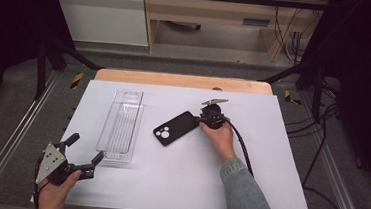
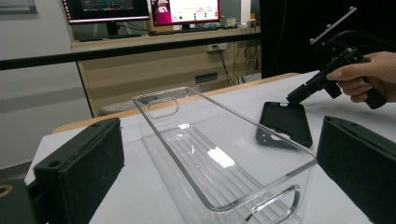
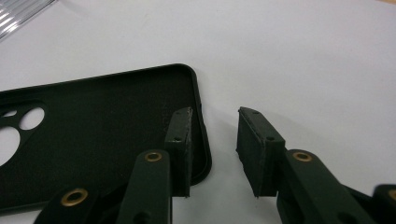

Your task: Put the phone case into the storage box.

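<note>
The black phone case (image 1: 175, 128) lay open side up on the white desk (image 1: 269, 156), just right of the clear plastic bin (image 1: 120, 124) and apart from it, its camera cut-outs toward the person. It looked light and thin, a matte moulded shell with a raised lip and rounded corners, likely somewhat flexible and grippy rather than slick, so it should lift easily but might bend if pinched in the middle. The lip at the short end looked the sensible place to take hold. The right gripper (image 3: 214, 140) was there: one of its fingers (image 3: 180, 140) stood inside the case at that corner and the other outside on the desk, the wall between them with a gap left, not yet clamped. The left gripper (image 1: 85, 153) hovered with its fingers spread wide and empty at the near end of the bin, a rigid, glossy, ribbed-bottom trough with handle slots.
</note>
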A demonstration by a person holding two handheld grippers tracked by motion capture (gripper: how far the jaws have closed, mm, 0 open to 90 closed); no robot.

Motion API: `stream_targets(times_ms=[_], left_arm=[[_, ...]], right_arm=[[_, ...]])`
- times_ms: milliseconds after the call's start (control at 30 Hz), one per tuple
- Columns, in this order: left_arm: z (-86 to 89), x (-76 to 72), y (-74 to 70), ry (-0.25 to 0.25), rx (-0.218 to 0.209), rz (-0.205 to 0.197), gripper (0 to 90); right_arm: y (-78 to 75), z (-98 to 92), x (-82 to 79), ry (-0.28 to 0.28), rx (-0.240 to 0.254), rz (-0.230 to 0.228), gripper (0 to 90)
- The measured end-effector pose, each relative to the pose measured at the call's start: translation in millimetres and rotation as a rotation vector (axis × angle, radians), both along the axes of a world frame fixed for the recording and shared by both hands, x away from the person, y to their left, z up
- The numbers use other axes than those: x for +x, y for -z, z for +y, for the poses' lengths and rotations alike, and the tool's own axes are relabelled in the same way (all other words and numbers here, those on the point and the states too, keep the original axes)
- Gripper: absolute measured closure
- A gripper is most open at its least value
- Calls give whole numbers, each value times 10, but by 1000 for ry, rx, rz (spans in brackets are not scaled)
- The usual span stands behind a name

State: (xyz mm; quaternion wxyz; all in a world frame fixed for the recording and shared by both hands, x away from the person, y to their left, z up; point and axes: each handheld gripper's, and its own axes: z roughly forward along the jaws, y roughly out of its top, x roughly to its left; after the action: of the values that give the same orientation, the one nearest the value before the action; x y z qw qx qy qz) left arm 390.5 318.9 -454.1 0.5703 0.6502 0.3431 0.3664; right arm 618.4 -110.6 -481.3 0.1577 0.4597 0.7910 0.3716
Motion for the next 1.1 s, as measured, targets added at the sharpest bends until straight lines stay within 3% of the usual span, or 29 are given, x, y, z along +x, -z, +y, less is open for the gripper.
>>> stream_targets(times_ms=[1100], left_arm=[[0,0,-1,2,1,-2,6]], right_arm=[[21,21,-3,-15,15,9,715]])
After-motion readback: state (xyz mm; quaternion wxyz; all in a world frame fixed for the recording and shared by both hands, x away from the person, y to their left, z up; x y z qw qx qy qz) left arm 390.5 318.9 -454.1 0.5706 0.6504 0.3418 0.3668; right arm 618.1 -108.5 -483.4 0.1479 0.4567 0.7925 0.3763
